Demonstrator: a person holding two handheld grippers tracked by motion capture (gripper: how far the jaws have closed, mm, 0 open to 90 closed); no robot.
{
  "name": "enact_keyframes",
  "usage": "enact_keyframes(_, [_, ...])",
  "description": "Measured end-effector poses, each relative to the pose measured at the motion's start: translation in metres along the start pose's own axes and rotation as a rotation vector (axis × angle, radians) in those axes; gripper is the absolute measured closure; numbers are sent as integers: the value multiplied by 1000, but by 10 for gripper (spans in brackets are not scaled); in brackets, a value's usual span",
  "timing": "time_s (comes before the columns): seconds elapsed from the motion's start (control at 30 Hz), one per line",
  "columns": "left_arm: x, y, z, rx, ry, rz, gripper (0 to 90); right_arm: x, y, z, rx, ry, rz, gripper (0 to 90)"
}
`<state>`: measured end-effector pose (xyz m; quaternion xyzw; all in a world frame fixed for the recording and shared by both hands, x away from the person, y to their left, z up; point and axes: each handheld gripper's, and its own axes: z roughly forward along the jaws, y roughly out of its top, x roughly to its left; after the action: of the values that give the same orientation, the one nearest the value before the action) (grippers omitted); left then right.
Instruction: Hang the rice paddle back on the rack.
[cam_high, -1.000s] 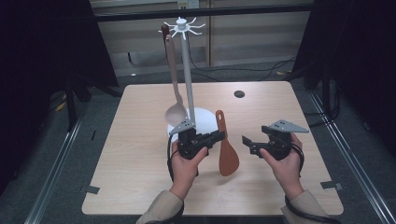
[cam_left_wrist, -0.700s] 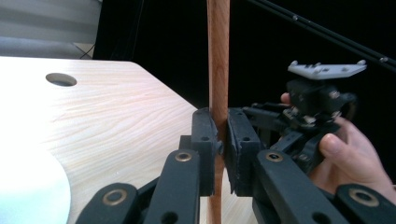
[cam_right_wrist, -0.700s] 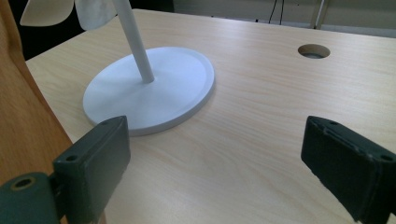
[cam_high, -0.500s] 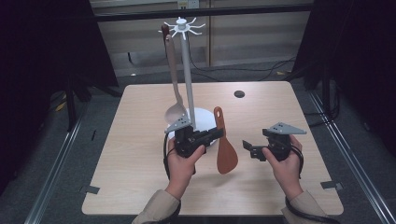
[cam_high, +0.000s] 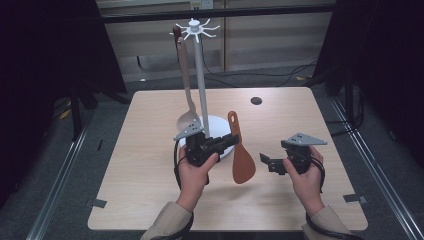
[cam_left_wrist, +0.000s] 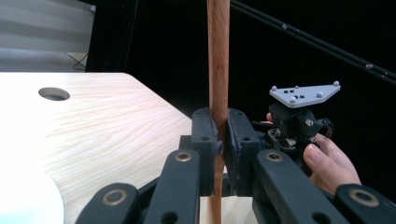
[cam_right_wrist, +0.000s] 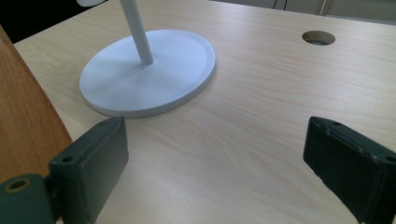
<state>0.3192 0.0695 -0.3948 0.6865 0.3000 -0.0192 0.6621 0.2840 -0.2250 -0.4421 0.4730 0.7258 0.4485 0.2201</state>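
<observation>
A brown wooden spatula (cam_high: 243, 162) hangs blade down, a little above the table. My left gripper (cam_high: 231, 140) is shut on its handle (cam_left_wrist: 218, 56), and the pads (cam_left_wrist: 205, 140) press the wood from both sides. My right gripper (cam_high: 264, 162) is to the right of the blade, and its jaws have just been opening. In the right gripper view the right gripper (cam_right_wrist: 215, 163) stands wide open over bare table with nothing between its fingers. There the spatula blade (cam_right_wrist: 23, 116) is at the left edge.
A white stand (cam_high: 200, 75) with hooks on top rises from a round base (cam_high: 220, 125) behind the left gripper. A pale spoon (cam_high: 187, 117) hangs from it. A round hole (cam_high: 256, 100) lies in the table's far right part.
The right gripper's jaws stand a little wider, and it has drawn slightly back toward the person. The left gripper keeps its hold on the spatula and has hardly moved.
</observation>
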Motion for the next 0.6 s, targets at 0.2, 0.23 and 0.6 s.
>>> enact_keyframes(0.2, [-2, 6, -6, -11, 3, 12, 831, 0, -1, 1, 6, -1, 5, 66])
enact_keyframes(0.23, [-2, 7, -6, -13, 4, 14, 831, 1, 0, 1, 5, -1, 7, 65])
enact_keyframes(0.6, [-5, 17, -12, -28, 4, 32, 830, 1, 0, 1, 11, 6, -4, 66])
